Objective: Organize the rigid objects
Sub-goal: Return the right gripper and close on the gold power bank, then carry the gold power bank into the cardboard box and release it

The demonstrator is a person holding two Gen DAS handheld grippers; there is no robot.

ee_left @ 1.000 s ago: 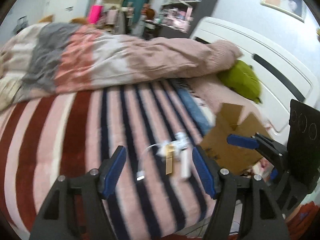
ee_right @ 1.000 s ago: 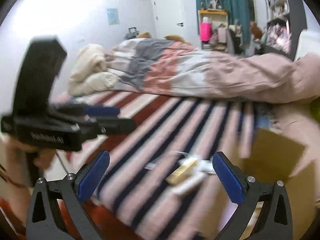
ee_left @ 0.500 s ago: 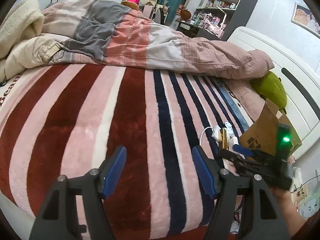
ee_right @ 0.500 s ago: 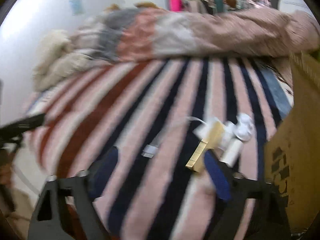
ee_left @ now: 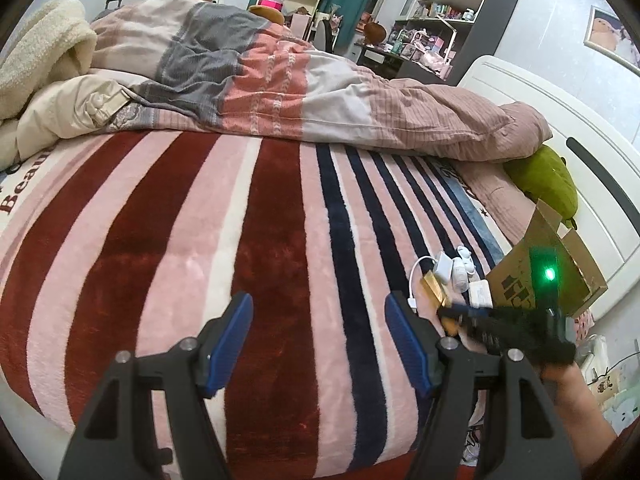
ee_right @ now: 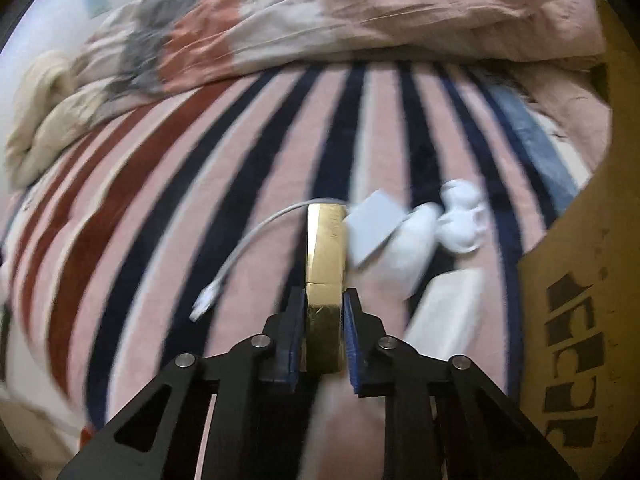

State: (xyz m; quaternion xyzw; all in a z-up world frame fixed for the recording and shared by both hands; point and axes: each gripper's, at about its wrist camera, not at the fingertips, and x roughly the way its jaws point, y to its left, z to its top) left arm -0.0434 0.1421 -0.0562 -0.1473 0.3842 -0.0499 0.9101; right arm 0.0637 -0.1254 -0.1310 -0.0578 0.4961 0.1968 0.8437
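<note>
Striped fleece blanket (ee_left: 280, 240), rumpled duvet (ee_left: 320, 92), cluttered shelves (ee_left: 452, 12)

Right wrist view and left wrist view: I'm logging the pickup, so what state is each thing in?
right tool: just closed, shut on the gold box
gold box: gripped at its near end, lying on the blanket
left tool: open, empty
cardboard box: flaps open
white cable: loose, unplugged end free
striped blanket: spread flat

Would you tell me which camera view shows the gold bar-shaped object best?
The right wrist view: the gold bar fills the centre, clamped at its near end by the right gripper. The left wrist view shows it small, far right, partly behind that gripper.
</note>
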